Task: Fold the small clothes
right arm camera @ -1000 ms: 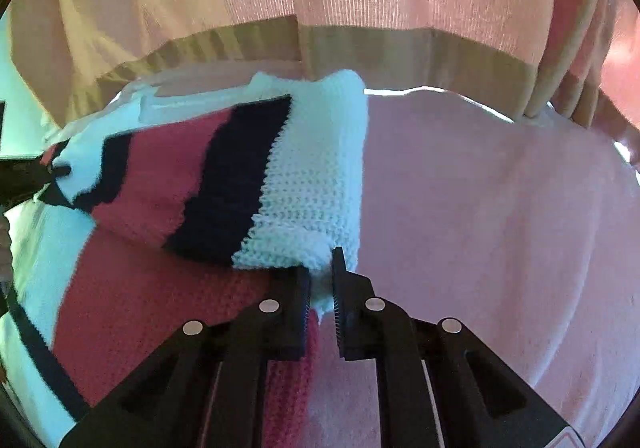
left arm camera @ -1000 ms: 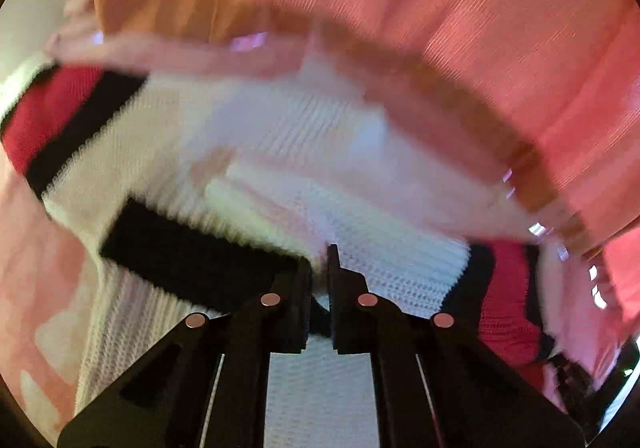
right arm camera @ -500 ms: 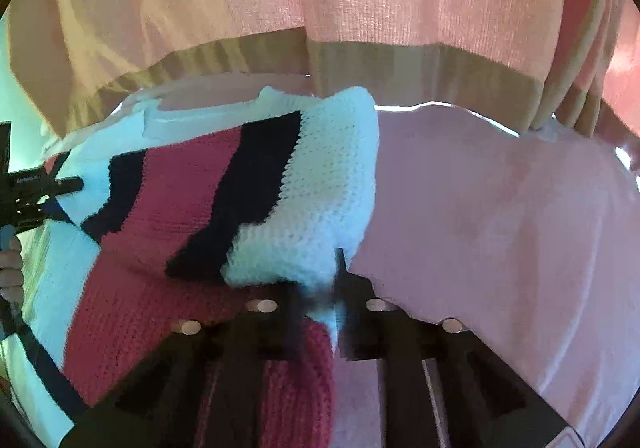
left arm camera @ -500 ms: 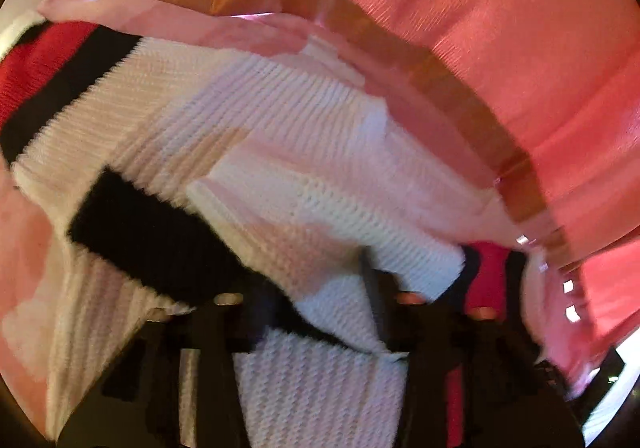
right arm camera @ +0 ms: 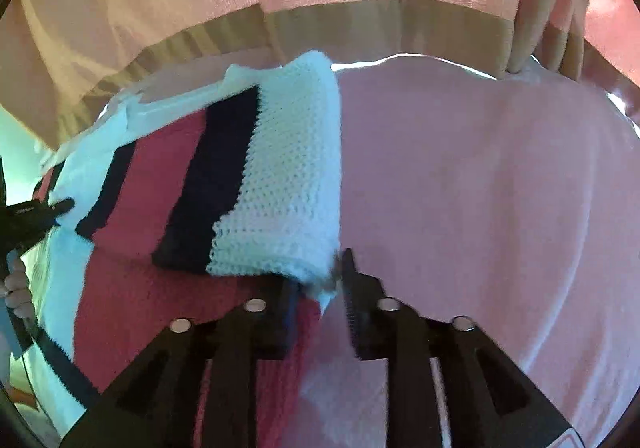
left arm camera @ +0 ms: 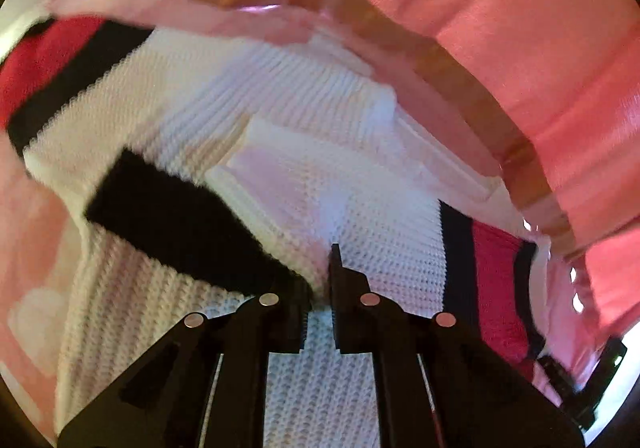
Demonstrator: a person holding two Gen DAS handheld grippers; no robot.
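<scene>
A knitted sweater (left arm camera: 280, 96) in white with red and black stripes lies on a pink cloth-covered surface (right arm camera: 480, 188). In the left wrist view my left gripper (left arm camera: 318, 288) is shut on a folded white and black edge of it. In the right wrist view the sweater (right arm camera: 280, 176) has a striped part folded over onto the red body. My right gripper (right arm camera: 320, 288) stands slightly apart around the white corner of that fold, the jaws wider than a second ago. The left gripper (right arm camera: 36, 216) shows at the far left there.
Pink curtains with a tan hem (right arm camera: 360, 16) hang just behind the surface. They also show in the left wrist view (left arm camera: 500, 28). Bare pink cloth lies to the right of the sweater. A hand (right arm camera: 16, 288) holds the left tool.
The right gripper's jaws have spread apart around the white corner, and the folded part has settled lower. The left gripper stays shut on the edge, with the sweater shifted a little.
</scene>
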